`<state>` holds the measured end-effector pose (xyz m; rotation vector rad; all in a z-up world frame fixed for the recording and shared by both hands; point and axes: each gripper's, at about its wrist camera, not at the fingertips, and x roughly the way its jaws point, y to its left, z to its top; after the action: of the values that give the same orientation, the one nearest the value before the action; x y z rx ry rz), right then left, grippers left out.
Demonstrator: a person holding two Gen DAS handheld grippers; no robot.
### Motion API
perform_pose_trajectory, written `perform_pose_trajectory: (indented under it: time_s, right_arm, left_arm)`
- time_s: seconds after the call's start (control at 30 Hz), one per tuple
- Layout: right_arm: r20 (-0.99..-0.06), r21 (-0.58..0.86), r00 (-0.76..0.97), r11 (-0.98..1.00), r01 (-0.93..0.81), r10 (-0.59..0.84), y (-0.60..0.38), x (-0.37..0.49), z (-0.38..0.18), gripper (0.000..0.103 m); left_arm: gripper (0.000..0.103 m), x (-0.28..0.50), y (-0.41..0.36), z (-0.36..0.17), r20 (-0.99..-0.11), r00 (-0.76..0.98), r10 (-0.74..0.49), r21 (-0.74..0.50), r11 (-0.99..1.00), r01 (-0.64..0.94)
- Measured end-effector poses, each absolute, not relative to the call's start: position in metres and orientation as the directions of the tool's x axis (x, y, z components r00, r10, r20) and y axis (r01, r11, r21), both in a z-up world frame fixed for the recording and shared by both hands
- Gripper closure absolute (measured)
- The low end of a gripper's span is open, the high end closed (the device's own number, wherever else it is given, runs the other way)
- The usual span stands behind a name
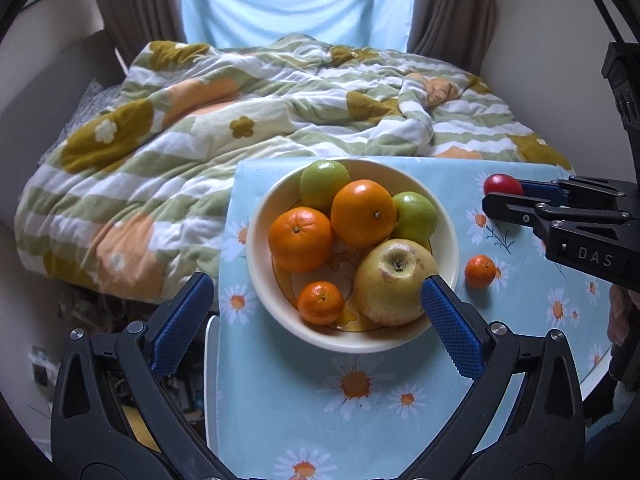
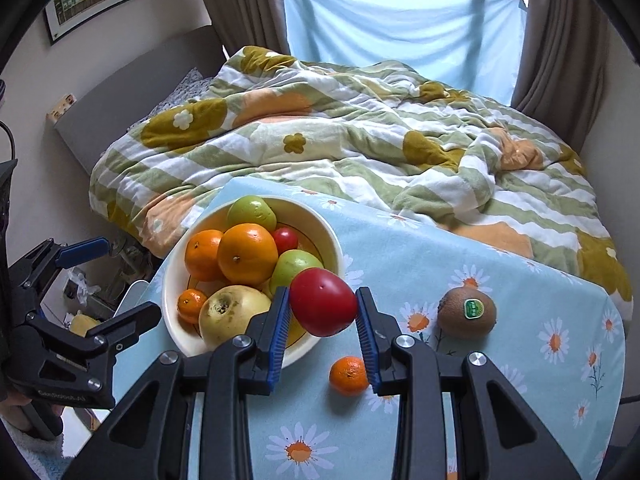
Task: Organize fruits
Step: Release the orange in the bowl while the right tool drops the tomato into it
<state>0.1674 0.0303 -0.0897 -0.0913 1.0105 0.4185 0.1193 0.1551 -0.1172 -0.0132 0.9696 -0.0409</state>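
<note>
Red tomato [image 2: 323, 307] clamped in right gripper [image 2: 322, 320], near bowl [image 2: 336, 240] rim; carry over gap, lower gently, release. Left gripper [image 1: 316, 312] spread wide, empty.

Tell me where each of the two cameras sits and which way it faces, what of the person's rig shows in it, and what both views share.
Left wrist: sits on the left tool, angled down at the cream ceramic bowl of fruit on the daisy-print blue tablecloth; its open blue-padded fingers show, and the right tool at the right edge.
Right wrist: sits on the right tool, angled down past the bowl's near rim; its fingers clamp a smooth red tomato; the left tool shows at left.
Shared: bowl, small loose mandarin, tomato, bed quilt.
</note>
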Motion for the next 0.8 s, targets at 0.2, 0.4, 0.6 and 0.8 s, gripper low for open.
perform_pose_trajectory:
  time_s: [0.2,0.4,0.6,0.8]
  right_arm:
    - [-0.859,0.173,0.388,0.903,-0.394,0.333,0.042,0.175,-0.116,0.073]
    - [-0.869,0.187,0.368,0.908,-0.374,0.331,0.047,0.177,-0.126,0.072]
    - [-0.844,0.212,0.403,0.910,-0.356,0.354,0.045,0.172,-0.121,0.015]
    - [-0.819,0.176,0.476,0.930,-0.323,0.320,0.042,0.166,-0.109,0.002]
  left_arm:
    - [0.000,0.106,0.160,-0.127,-0.838,0.545,-0.030,-0.045,0.999,-0.015]
    - [0.000,0.097,0.167,-0.132,-0.843,0.537,-0.034,-0.060,0.998,-0.030]
    - [0.000,0.096,0.171,-0.129,-0.836,0.547,-0.047,-0.075,0.997,-0.029]
    - [0.000,0.098,0.174,-0.120,-0.830,0.556,-0.037,-0.053,0.999,-0.012]
